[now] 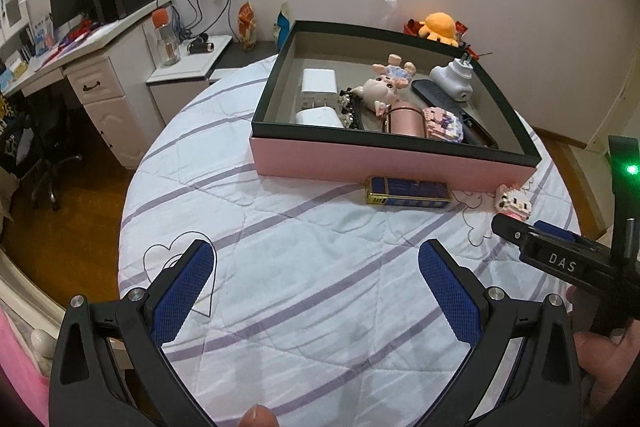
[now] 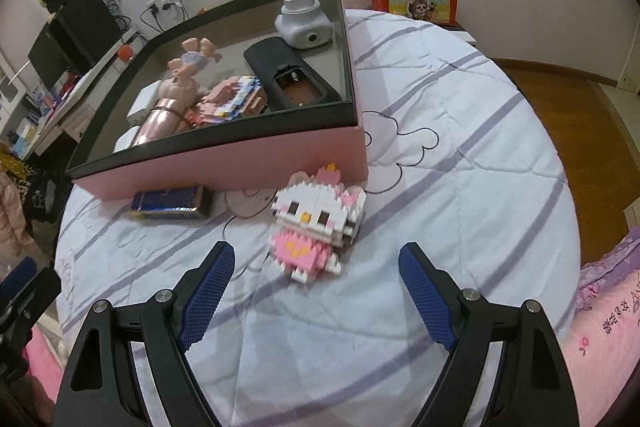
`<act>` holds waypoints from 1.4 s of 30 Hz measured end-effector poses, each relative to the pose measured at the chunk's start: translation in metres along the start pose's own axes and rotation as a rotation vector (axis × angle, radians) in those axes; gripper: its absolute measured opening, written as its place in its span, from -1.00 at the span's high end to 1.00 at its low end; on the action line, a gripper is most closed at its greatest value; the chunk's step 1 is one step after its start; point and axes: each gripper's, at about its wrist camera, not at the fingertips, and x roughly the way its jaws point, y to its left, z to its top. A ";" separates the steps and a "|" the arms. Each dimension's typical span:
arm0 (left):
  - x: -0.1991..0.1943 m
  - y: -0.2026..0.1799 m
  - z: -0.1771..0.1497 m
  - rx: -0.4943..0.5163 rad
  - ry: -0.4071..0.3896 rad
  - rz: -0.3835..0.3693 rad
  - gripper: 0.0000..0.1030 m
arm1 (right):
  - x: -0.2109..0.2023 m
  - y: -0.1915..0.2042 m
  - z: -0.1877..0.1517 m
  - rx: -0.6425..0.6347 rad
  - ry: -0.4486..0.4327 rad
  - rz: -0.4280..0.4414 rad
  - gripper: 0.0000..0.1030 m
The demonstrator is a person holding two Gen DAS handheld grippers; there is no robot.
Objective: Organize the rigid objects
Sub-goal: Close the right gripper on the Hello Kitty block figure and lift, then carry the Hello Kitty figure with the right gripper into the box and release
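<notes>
Right wrist: white-and-pink block cat figure, crowned.

Right gripper jaws wide, nothing between them. Brick cat figure lies on bed quilt just ahead (tilted), beside pink box; blue tin against box front.

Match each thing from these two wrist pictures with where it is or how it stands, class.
Things
1. brick cat figure
2. blue and gold box
3. white plug adapter
4. right claw

Places or states
A. inside the tray, far corner
B. open, empty, above the quilt
C. on the quilt, outside the tray's near right corner
D. on the quilt, against the tray's pink front wall

Pairs: 1-C, 2-D, 3-A, 4-B
</notes>
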 end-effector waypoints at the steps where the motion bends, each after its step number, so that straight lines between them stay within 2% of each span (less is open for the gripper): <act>1: 0.003 0.001 0.001 0.001 0.004 0.000 -1.00 | 0.001 0.000 0.001 -0.001 -0.002 -0.003 -0.66; 5: 0.010 0.000 0.005 0.005 0.014 -0.008 -1.00 | 0.008 0.004 0.007 -0.019 -0.007 -0.033 -0.65; 9: 0.015 -0.002 0.007 0.011 0.018 -0.012 -1.00 | 0.011 0.009 0.010 -0.049 -0.018 -0.071 -0.20; 14: 0.019 -0.003 0.009 0.010 0.024 -0.013 -1.00 | 0.009 0.009 0.006 -0.083 -0.025 -0.065 -0.04; 21: 0.015 -0.006 0.009 0.021 0.016 -0.014 -1.00 | -0.003 -0.002 -0.005 -0.054 -0.038 0.007 -0.03; 29: 0.009 -0.010 0.012 0.026 -0.001 -0.020 -1.00 | -0.023 -0.003 -0.003 -0.047 -0.062 0.038 -0.03; 35: 0.004 -0.005 0.025 0.016 -0.032 -0.018 -1.00 | -0.045 0.009 0.011 -0.077 -0.108 0.059 -0.03; 42: 0.010 0.003 0.059 0.001 -0.085 0.001 -1.00 | -0.051 0.034 0.055 -0.149 -0.162 0.085 -0.03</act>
